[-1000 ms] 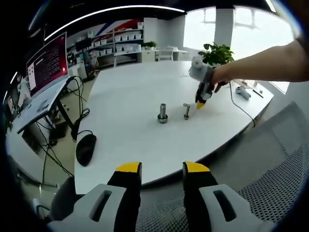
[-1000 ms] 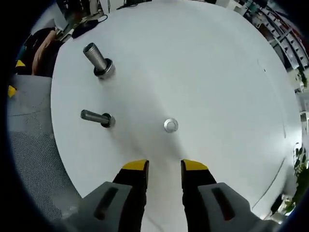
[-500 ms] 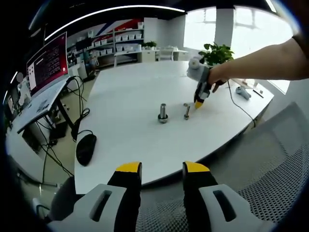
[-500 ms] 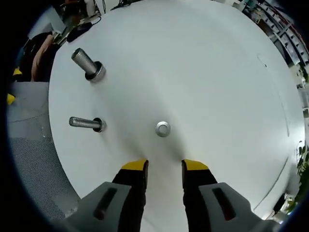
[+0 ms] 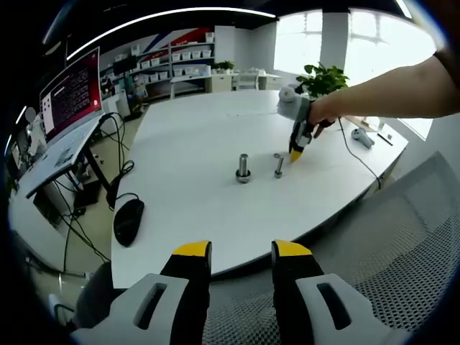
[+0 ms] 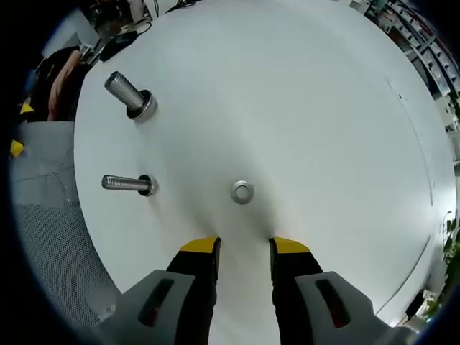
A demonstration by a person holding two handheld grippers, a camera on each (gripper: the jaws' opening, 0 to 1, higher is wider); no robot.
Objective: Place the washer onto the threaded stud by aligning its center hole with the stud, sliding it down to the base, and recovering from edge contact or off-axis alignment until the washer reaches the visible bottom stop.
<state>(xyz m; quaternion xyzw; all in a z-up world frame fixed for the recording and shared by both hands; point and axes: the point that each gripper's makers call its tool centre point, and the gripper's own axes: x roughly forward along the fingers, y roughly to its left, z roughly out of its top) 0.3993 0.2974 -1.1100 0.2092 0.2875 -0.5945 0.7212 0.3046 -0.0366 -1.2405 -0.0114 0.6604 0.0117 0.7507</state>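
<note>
Two threaded studs stand on the counter: a thicker stud farther from the right gripper, and a thinner stud nearer to it. One washer lies just ahead of that gripper's jaws. From the left gripper, one computer mouse, one monitor and one potted plant are visible.
</note>
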